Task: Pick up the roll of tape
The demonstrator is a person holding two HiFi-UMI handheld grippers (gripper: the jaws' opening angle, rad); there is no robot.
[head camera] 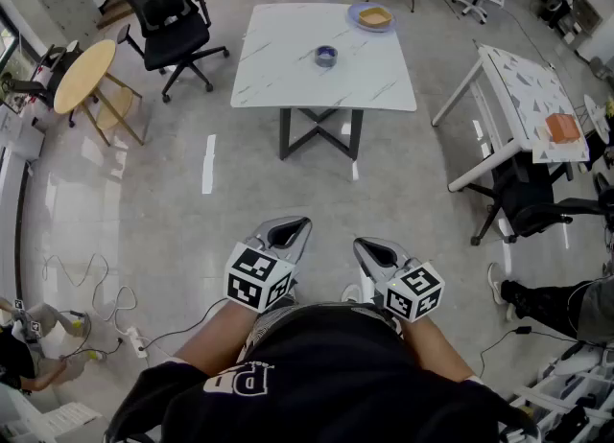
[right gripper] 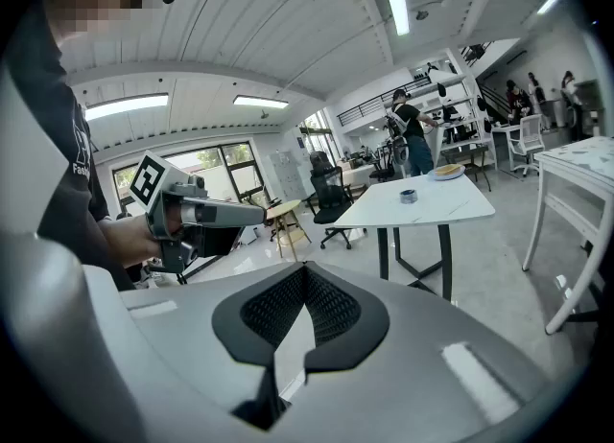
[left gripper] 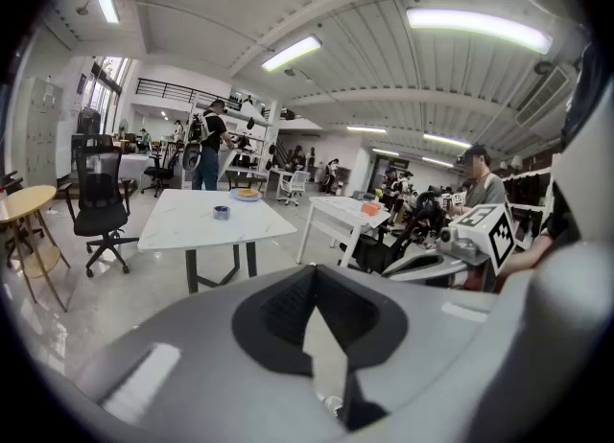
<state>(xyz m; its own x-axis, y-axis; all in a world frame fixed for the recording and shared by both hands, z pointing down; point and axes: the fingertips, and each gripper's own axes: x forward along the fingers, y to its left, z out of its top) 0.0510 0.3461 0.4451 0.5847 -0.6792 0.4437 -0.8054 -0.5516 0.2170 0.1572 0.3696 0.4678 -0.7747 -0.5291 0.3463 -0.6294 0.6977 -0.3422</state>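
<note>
White worktop [head camera: 278, 77] is carrying the tape [head camera: 326, 56] far ahead, centred between left hand-held gripper [head camera: 291, 232] and right hand-held gripper [head camera: 370, 251], both sitting closed, empty, equally near.

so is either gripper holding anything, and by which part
Nothing is held. The left gripper and right gripper are both shut on nothing; the roll of tape lies untouched on the white table ahead.

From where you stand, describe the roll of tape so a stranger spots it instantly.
Find the white marble-patterned table ahead. Near its middle sits the roll of tape, small, dark and ring-shaped, unlike the wider purple plate at the far right corner.
</note>
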